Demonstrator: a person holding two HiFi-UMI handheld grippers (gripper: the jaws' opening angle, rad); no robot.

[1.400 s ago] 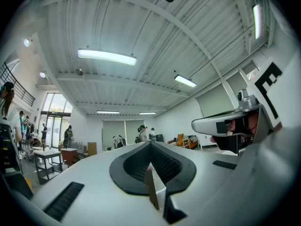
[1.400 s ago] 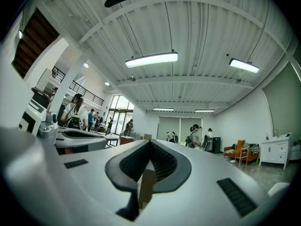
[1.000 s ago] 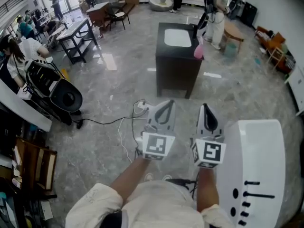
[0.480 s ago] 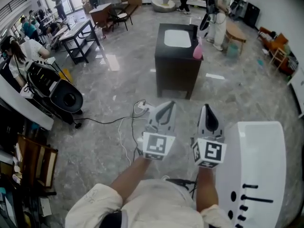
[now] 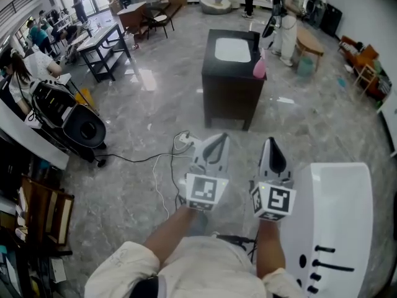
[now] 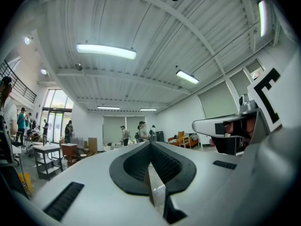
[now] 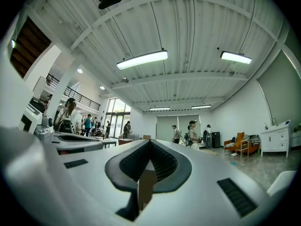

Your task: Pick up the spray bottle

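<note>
Left tongs (image 5: 218,136) and right tongs (image 5: 270,141), both closed and empty, had edged toward the pink spray bottle (image 5: 259,67) at the black tabletop's (image 5: 231,95) edge.

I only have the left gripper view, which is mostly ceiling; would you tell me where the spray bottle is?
Observer: The pink spray bottle stands at the right edge of a black cabinet, straight ahead.
Operator: Thanks. Is the right gripper free?
Observer: Yes, the right gripper is shut with nothing between its jaws.
Operator: Anything low down to mind?
Observer: A power strip lies on the floor, beside the left gripper tip in the head view.
</note>
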